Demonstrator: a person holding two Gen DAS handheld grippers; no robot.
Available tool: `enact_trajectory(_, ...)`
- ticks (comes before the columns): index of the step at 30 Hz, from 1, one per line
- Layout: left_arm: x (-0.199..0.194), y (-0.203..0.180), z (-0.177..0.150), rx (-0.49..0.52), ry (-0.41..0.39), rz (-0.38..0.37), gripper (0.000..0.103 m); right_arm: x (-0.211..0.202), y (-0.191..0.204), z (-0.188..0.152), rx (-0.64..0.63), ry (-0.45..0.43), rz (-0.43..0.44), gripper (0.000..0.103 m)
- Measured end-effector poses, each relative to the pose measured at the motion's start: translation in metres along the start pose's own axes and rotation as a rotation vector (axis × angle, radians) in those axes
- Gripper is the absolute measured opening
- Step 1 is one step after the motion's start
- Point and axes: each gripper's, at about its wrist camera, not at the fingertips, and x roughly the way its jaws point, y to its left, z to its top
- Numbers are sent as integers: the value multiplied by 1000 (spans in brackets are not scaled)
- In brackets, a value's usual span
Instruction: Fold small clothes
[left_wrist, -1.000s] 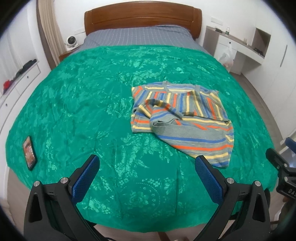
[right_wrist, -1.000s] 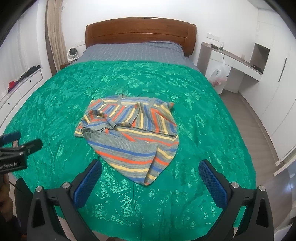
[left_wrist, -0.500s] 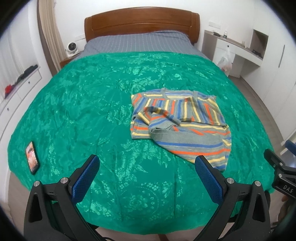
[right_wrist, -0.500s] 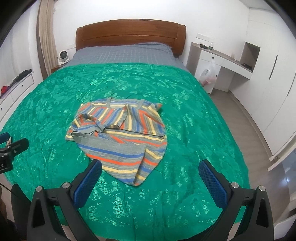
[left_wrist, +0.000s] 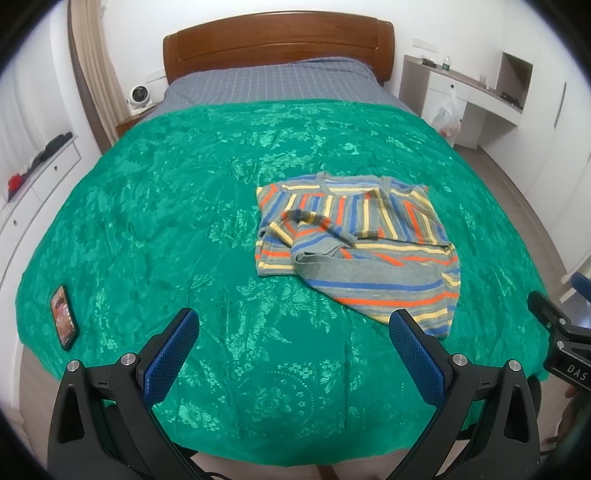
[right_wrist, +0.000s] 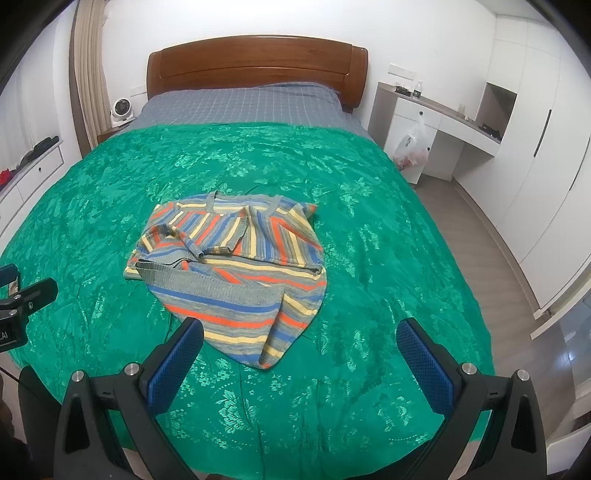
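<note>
Two grippers — the left gripper (left_wrist: 293, 345) and the right gripper (right_wrist: 301, 354) — are held wide and empty above the bed's foot edge. The striped sweater (right_wrist: 229, 269) is laid part-folded mid-bedspread (right_wrist: 369, 258); a phone (left_wrist: 63, 317) is seen near the left edge.

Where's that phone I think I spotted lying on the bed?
The phone lies flat on the green bedspread near the bed's left foot corner in the left wrist view, well left of the striped garment. The right wrist view doesn't show it.
</note>
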Motion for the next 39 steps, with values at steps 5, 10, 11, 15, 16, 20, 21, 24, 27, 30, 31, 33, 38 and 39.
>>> enact_trajectory(5,2,1,-1,-2,6,3,103,-1,0,1,-2,-1,-2,103)
enact_trajectory(10,3,1,-2,-2,9,8,103,-2,2,1,-12,-1,-11,103)
enact_trajectory(11,3,1,-2,-2,10,10,103,-2,3,1,-15,-1,-13,103)
enact_trajectory(15,4,2,-3,-2,14,12,103,-3,5,1,-23,0,-20,103)
enact_trajectory(16,4,3,-3,-2,14,12,103,-3,5,1,-24,0,-21,103)
enact_trajectory(20,4,3,-3,-2,15,12,103,-4,6,2,-28,0,-24,103)
enact_trajectory(21,4,3,-4,-3,15,12,103,-4,6,2,-28,0,-24,103)
enact_trajectory(24,4,6,-6,-10,21,19,103,-4,6,1,-29,0,-24,103)
enact_trajectory(27,4,6,-6,-11,22,20,103,-3,7,1,-31,2,-20,103)
enact_trajectory(30,5,8,-7,-13,27,20,103,-5,7,1,-31,-1,-18,103)
enact_trajectory(31,4,8,-7,-12,27,21,103,-6,7,1,-30,-3,-17,103)
enact_trajectory(33,4,8,-6,-12,25,20,103,-8,6,1,-25,-8,-13,103)
enact_trajectory(38,4,9,-6,-14,21,19,103,-12,7,2,-25,-16,-4,103)
enact_trajectory(39,3,9,-6,-13,22,21,103,-12,8,2,-26,-16,-3,103)
